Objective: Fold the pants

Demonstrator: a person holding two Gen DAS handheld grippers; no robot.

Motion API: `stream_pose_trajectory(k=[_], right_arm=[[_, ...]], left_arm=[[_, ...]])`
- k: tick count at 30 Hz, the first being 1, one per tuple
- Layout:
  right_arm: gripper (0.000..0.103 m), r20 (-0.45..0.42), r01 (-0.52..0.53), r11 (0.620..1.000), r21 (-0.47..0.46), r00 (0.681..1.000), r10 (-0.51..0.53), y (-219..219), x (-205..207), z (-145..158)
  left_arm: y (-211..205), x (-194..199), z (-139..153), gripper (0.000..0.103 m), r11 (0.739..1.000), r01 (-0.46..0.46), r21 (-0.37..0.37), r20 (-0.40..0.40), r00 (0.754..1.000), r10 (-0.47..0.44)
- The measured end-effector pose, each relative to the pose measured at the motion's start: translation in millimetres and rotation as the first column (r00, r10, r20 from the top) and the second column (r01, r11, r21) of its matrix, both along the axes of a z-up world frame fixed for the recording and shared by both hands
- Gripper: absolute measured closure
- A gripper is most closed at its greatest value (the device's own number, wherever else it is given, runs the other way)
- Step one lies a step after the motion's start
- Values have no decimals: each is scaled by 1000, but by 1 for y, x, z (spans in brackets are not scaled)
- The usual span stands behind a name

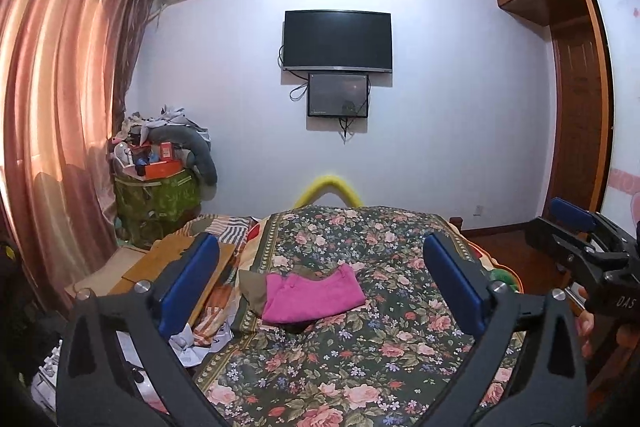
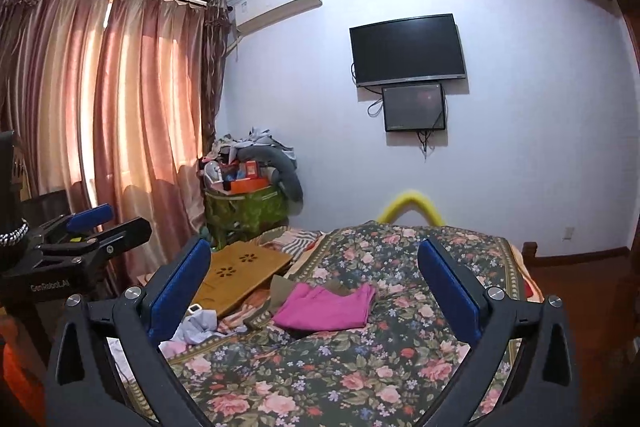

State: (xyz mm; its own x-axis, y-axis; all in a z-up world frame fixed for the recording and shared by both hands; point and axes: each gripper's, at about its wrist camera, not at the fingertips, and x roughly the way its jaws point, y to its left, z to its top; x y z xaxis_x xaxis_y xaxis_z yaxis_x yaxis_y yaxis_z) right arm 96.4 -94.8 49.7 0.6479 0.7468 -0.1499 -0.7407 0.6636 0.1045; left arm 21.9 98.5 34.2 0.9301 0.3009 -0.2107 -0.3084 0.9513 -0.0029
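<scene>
both hand-held grippers agape, pink pants (image 1: 314,297) folded flat

Pink pants (image 1: 314,297) lie folded flat on floral bedspread (image 1: 360,367)

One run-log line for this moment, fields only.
pants: folded, on bed | left gripper: open, empty | right gripper: open, empty

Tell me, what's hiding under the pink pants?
The pink pants lie folded on the flowery blanket. An olive-brown cloth sticks out from under their left and far edges. How far it reaches beneath them is covered, so I can't tell.
</scene>
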Motion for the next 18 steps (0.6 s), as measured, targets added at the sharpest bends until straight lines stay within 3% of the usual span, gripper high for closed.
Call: stream_pose_trajectory(k=[18], right_arm=[[0, 3, 3, 1000, -20, 1000, -3, 0, -7, -2]], left_arm=[[-1, 6, -8, 0, 999, 33, -6, -18, 999, -33]])
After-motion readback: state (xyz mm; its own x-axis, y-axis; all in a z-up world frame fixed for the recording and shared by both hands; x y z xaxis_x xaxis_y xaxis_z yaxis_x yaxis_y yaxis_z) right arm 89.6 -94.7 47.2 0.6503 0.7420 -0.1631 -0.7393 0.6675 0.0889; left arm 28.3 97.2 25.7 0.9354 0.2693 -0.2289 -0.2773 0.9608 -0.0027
